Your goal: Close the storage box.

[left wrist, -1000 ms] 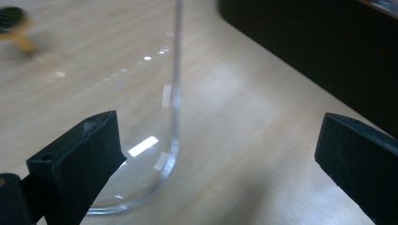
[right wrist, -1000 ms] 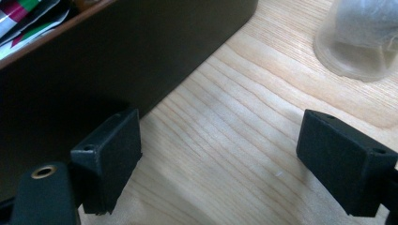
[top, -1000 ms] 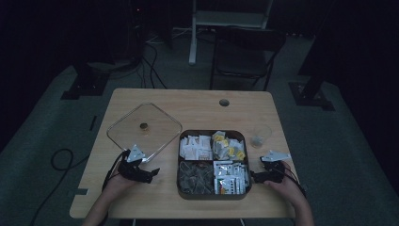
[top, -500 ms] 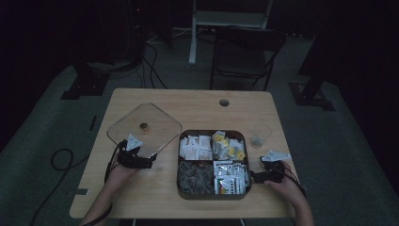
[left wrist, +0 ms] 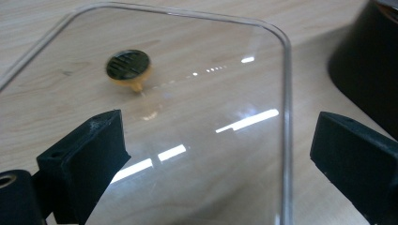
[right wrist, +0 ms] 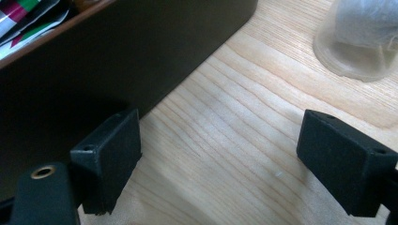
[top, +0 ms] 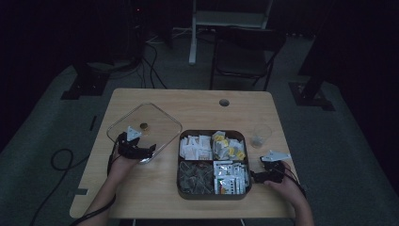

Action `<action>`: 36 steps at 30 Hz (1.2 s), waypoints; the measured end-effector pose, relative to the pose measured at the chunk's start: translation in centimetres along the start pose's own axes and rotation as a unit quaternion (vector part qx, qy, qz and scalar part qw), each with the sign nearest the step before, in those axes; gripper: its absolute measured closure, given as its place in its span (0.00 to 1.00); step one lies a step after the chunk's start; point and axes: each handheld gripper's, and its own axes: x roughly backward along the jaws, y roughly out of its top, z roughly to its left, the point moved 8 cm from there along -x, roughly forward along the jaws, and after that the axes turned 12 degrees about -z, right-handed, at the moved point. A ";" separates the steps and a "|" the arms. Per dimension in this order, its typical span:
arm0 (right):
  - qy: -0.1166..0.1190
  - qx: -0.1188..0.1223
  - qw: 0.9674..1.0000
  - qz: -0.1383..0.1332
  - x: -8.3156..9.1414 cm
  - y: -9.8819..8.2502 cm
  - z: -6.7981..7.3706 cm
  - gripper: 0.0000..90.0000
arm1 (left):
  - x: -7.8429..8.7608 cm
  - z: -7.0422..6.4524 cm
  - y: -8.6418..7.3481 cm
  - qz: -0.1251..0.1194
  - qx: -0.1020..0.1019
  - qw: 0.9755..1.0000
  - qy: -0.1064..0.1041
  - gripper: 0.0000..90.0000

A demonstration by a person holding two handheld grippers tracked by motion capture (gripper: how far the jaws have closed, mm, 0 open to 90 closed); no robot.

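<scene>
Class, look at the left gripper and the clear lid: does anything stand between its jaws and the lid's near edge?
Nothing visible does. The left gripper has its jaws open over the clear lid, with no other object between them; the lid's knob sits farther back.

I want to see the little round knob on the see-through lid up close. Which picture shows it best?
The left gripper view: the knob looks big and sharp there, dark on top with a yellowish base, on the clear lid beyond the open left gripper. The high view shows it as a tiny dark spot. The right gripper view looks at the tray wall instead.
</scene>
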 end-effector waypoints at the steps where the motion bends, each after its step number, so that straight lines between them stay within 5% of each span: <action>1: 0.000 0.000 1.000 0.000 0.0 0.0 0.0 0.15 | -0.2 0.1 0.1 -0.001 0.002 1.000 0.002 0.05; 7: 0.000 0.000 1.000 0.000 0.0 0.0 0.0 0.15 | -1.5 0.9 0.6 0.005 0.011 1.000 0.026 0.05; 11: 0.000 0.000 1.000 0.000 0.0 0.0 0.0 0.15 | -2.0 1.3 0.7 0.000 0.033 0.999 0.036 0.05; 15: 0.000 0.000 1.000 0.000 0.0 0.0 0.0 0.15 | -2.9 2.2 0.7 -0.007 0.075 0.996 0.057 0.05; 25: 0.000 0.000 1.000 0.000 0.0 0.0 0.0 0.15 | -4.5 2.9 1.0 -0.005 0.056 0.997 0.057 0.07; 30: 0.000 0.000 1.000 0.000 0.0 0.0 0.0 0.15 | -5.2 3.5 1.0 0.001 0.054 0.997 0.061 0.28; 36: 0.000 0.000 1.000 0.000 0.0 0.0 0.0 0.15 | -5.9 3.9 1.1 0.010 0.053 0.996 0.067 0.39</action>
